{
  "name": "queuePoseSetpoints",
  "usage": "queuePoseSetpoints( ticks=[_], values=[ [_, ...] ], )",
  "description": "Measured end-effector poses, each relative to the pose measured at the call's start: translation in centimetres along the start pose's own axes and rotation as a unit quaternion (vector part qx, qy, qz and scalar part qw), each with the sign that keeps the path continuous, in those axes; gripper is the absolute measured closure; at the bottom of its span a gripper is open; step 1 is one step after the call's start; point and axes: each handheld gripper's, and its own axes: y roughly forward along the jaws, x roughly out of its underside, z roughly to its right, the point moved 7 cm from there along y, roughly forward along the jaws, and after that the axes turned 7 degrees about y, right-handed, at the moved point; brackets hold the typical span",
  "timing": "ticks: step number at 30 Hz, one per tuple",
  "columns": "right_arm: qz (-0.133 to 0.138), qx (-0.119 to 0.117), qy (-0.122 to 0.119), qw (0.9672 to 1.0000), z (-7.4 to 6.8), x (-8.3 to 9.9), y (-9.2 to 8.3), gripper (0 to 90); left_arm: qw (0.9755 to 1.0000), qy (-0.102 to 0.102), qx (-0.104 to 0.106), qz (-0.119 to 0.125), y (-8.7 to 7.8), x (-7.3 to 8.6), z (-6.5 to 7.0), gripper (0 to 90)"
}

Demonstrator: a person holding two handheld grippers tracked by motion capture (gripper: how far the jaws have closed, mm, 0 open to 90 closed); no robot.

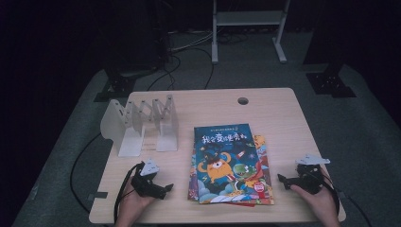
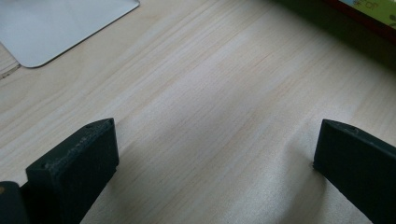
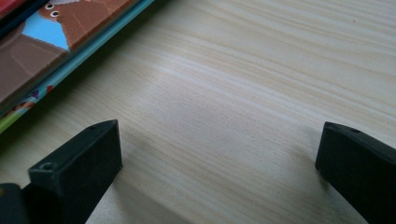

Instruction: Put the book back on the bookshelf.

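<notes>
A stack of picture books point(image 1: 232, 165) lies lengthwise between two wide-open, empty grippers: its right edge sits ahead-left of the right gripper point(image 1: 283, 180), its left edge ahead-right of the left gripper point(image 1: 166, 188), about equally near.

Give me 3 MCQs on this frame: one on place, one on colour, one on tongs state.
1. Where is the white bookstand relative to the stack of picture books?
A. to its left, farther back
B. on top of it
C. to its right

2. The top book's cover is mainly:
A. white
B. blue
C. black

3. The left tongs and right tongs are:
A. both shut on a book
B. one open, one shut
C. both open, holding nothing

Answers: 1 A, the stand sits at the table's back left. 2 B, blue background behind the orange monster. 3 C, both gripper views show bare wood between wide jaws.
</notes>
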Motion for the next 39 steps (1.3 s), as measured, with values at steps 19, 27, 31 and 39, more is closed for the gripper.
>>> queuePoseSetpoints(
  ticks=[19,27,31,39],
  values=[
    [0.027,0.007,0.011,0.9996,-0.1,-0.4,-0.3,26.2,1.0,-0.004,-0.004,-0.001,0.0,0.0,-0.1,0.0],
    [0.025,-0.006,0.026,0.9993,-1.1,-1.9,-1.0,30.7,1.0,-0.006,-0.005,-0.002,0.0,0.0,-0.1,0.0],
    [0.035,-0.016,0.015,0.9991,-2.2,-3.7,-1.5,31.7,1.0,-0.005,-0.005,-0.002,0.0,0.0,-0.1,0.0],
    [0.049,-0.038,0.003,0.9981,-3.8,-7.8,-0.9,32.3,1.0,-0.005,-0.005,-0.002,0.0,0.0,-0.1,0.0]
  ],
)
